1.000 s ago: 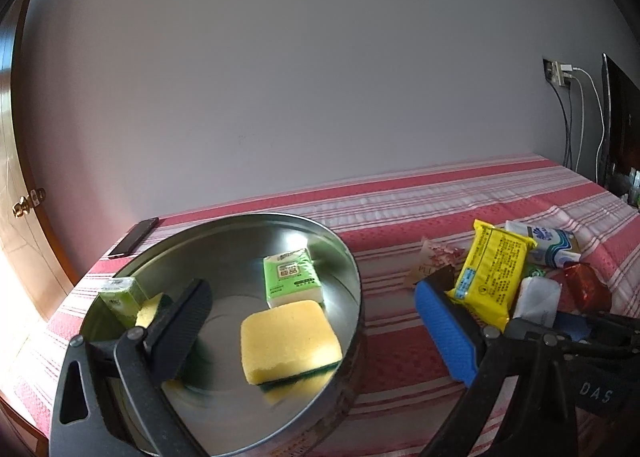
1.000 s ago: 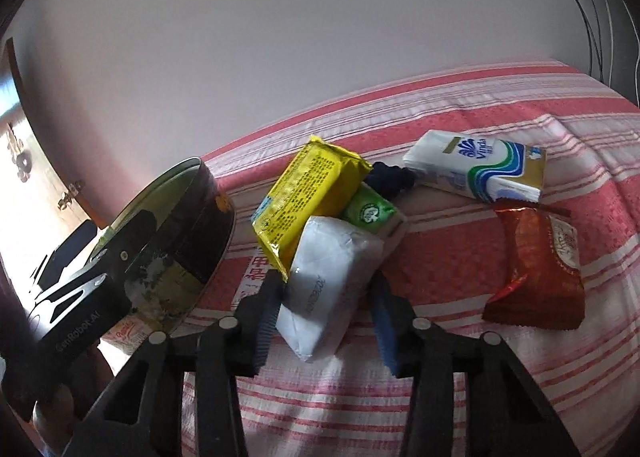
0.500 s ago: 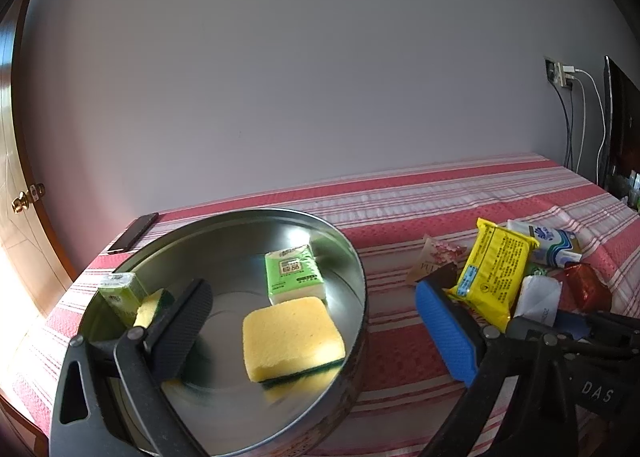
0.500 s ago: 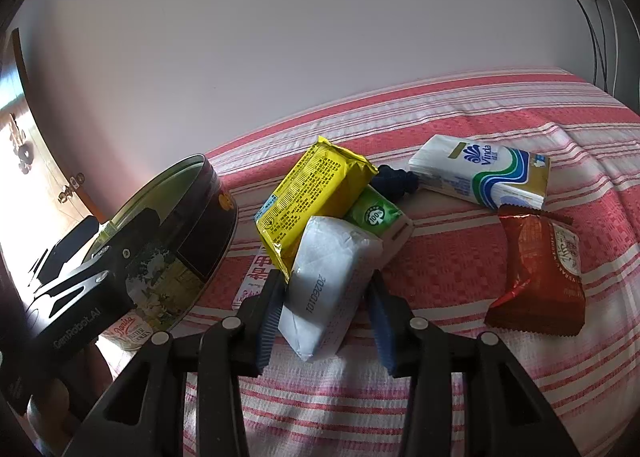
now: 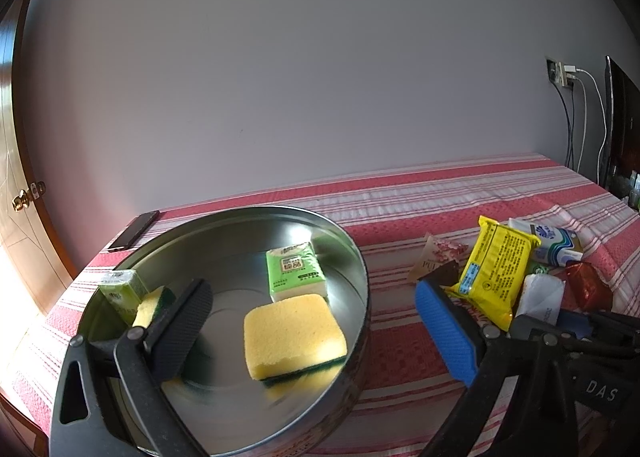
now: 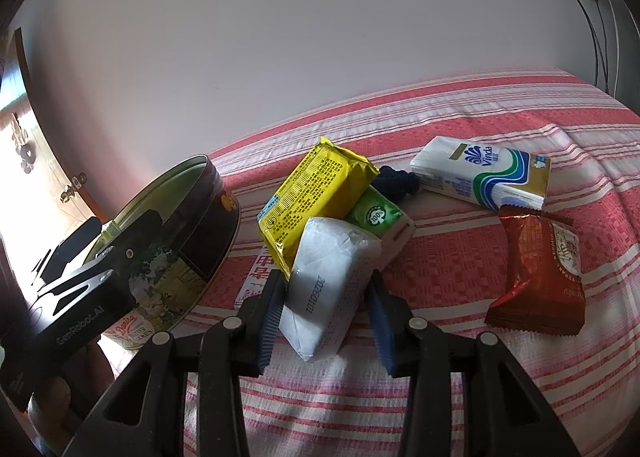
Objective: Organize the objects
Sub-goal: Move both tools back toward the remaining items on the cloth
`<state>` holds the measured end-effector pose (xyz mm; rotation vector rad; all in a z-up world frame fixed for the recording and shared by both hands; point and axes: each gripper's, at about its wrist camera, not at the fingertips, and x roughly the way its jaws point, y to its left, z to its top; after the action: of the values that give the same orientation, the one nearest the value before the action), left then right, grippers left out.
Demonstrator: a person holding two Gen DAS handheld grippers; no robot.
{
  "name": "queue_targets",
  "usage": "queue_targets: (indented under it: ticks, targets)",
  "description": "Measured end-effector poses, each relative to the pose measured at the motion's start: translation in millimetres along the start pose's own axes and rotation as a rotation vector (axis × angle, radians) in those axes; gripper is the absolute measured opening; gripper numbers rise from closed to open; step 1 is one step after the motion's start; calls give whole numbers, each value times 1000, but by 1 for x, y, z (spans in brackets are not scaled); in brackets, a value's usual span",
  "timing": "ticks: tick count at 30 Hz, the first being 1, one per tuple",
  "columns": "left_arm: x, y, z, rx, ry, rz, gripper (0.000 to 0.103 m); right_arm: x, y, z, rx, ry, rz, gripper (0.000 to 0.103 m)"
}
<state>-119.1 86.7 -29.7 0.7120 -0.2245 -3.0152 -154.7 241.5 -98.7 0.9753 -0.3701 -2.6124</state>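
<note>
Both wrist views low, close; share tin (image 5: 362, 281), packets.

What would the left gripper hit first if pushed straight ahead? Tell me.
Probably the round tin: the left gripper points into it, over the yellow sponge and toward the green tissue pack. Depth is uncertain.

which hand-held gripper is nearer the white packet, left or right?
Right. The right hand-held gripper has the white packet between its fingers. The left hand-held gripper is open over the round tin, off to the packet's side.
</note>
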Motion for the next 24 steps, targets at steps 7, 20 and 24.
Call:
queue_targets:
  ticks: [7, 20, 24]
  targets:
    - [-1, 2, -1, 0, 0, -4, 103, -3, 3, 0, -4, -6, 0, 42]
    - [-1, 9, -1, 5, -1, -13, 103, -5, 12, 0, -46, -26, -2, 38]
    - [-3, 7, 0, 11, -4, -11, 103, -9, 11, -1, -57, -32, 7, 35]
